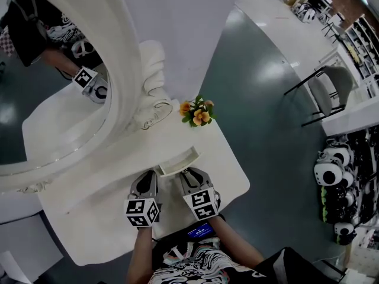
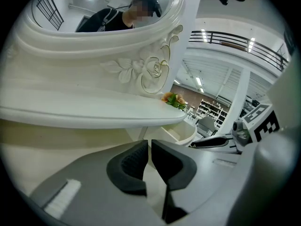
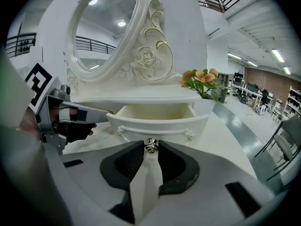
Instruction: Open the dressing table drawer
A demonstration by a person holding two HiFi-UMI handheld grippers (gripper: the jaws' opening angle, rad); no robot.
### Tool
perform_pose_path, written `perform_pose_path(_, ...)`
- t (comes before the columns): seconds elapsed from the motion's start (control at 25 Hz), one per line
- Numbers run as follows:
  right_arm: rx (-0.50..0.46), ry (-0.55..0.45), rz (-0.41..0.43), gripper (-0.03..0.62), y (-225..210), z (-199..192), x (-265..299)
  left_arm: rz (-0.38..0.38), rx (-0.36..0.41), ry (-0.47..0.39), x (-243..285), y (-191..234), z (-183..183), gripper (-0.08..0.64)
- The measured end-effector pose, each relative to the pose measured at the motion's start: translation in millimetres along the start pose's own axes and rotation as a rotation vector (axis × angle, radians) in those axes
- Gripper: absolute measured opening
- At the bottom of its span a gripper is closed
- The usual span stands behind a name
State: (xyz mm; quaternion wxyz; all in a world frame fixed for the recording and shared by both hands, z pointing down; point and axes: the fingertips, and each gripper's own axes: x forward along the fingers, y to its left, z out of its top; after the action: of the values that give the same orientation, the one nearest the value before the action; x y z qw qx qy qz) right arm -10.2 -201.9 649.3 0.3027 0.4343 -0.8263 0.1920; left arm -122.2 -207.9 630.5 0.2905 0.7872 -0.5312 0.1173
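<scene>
The white dressing table (image 1: 95, 218) has a small drawer (image 1: 177, 161) under its top, pulled partly out. In the right gripper view the drawer (image 3: 157, 121) shows its empty inside, with a small metal knob (image 3: 151, 145) on its front. My right gripper (image 3: 151, 148) is shut on that knob, and in the head view it (image 1: 188, 174) sits at the drawer's front. My left gripper (image 1: 147, 181) is beside it to the left, below the table's edge. Its jaws (image 2: 149, 146) stand almost together with nothing between them.
An oval mirror (image 1: 53, 70) in a carved white frame stands on the table. A small bunch of orange flowers (image 1: 197, 111) sits at the table's right corner, just above the drawer. A chair (image 1: 328, 90) and a heap of black-and-white helmets (image 1: 331, 179) stand on the floor to the right.
</scene>
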Motion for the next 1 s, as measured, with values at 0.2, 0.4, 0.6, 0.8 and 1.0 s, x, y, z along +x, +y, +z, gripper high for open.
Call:
perform_pose_path(0.2, 0.001, 0.017, -0.005, 0.095, 1.4, -6.4, -8.2, -0.001, 0.004, -0.008, -4.9, -2.7, 3.0, 0.023)
perform_pose_path(0.4, -0.001, 0.017, -0.025, 0.097, -0.3, -7.4, -10.0, 0.001, 0.008, -0.024, -8.9, -3.2, 8.3, 0.025)
perform_pose_path(0.6, 0.026, 0.018, -0.019, 0.106, 0.7, -13.1, -17.3, 0.0, 0.02, -0.051, -17.0, -6.2, 18.1, 0.023)
perform_pose_path(0.8, 0.082, -0.016, -0.056, 0.1, -5.2, -11.3, -43.2, -0.014, 0.045, -0.086, -31.3, -17.9, 29.3, 0.024)
perform_pose_path(1.0, 0.099, -0.093, -0.108, 0.072, -11.4, 1.5, -68.9, -0.034, 0.082, -0.129, -47.0, -36.2, 39.1, 0.023)
